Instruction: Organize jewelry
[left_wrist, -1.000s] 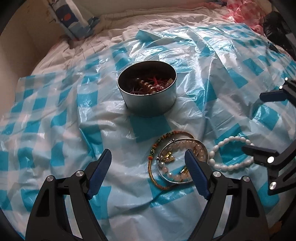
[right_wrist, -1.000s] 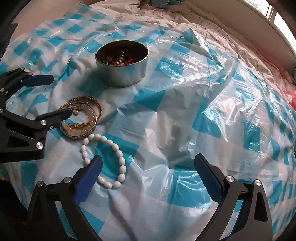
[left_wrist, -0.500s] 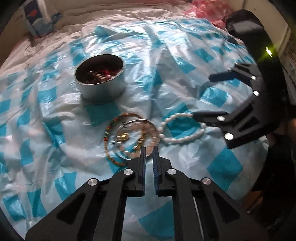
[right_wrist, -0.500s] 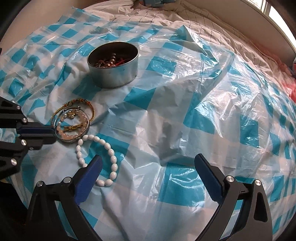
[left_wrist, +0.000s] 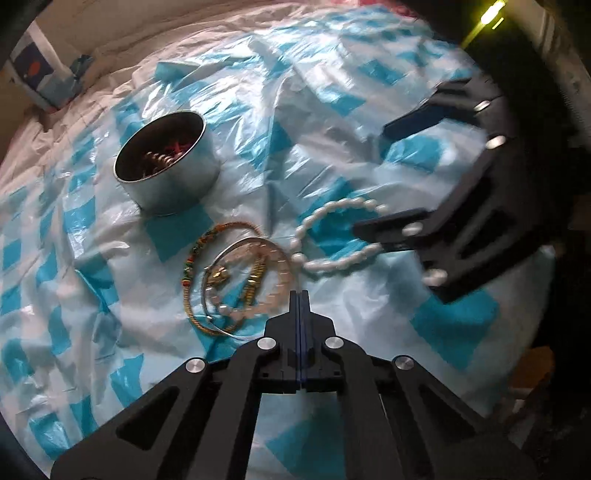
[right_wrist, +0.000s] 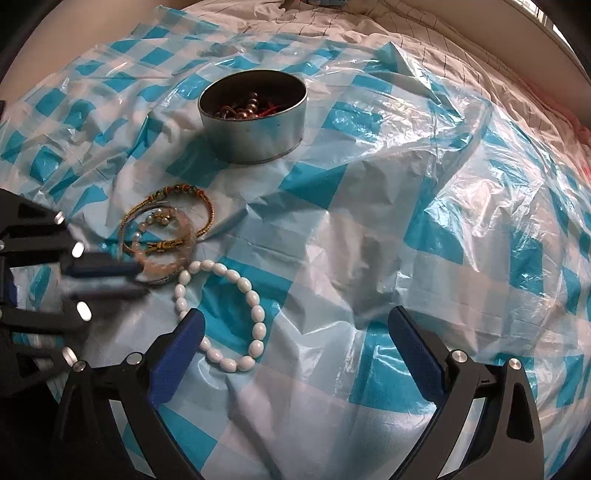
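Left gripper (left_wrist: 299, 295) blurred in the right wrist view, pressed together at the pink bead bracelet (left_wrist: 275, 291), grip unclear, white bead bracelet (right_wrist: 225, 314) lain beside the spread right gripper (right_wrist: 295, 332).

The left wrist camera looked forward and down along its closed fingers (left_wrist: 299, 295), close above the bracelets (left_wrist: 236, 280). The right wrist camera faced the same checked sheet (right_wrist: 369, 236) from the other side. Both views shared the tin (left_wrist: 166, 166) and white bead bracelet (right_wrist: 229, 314).
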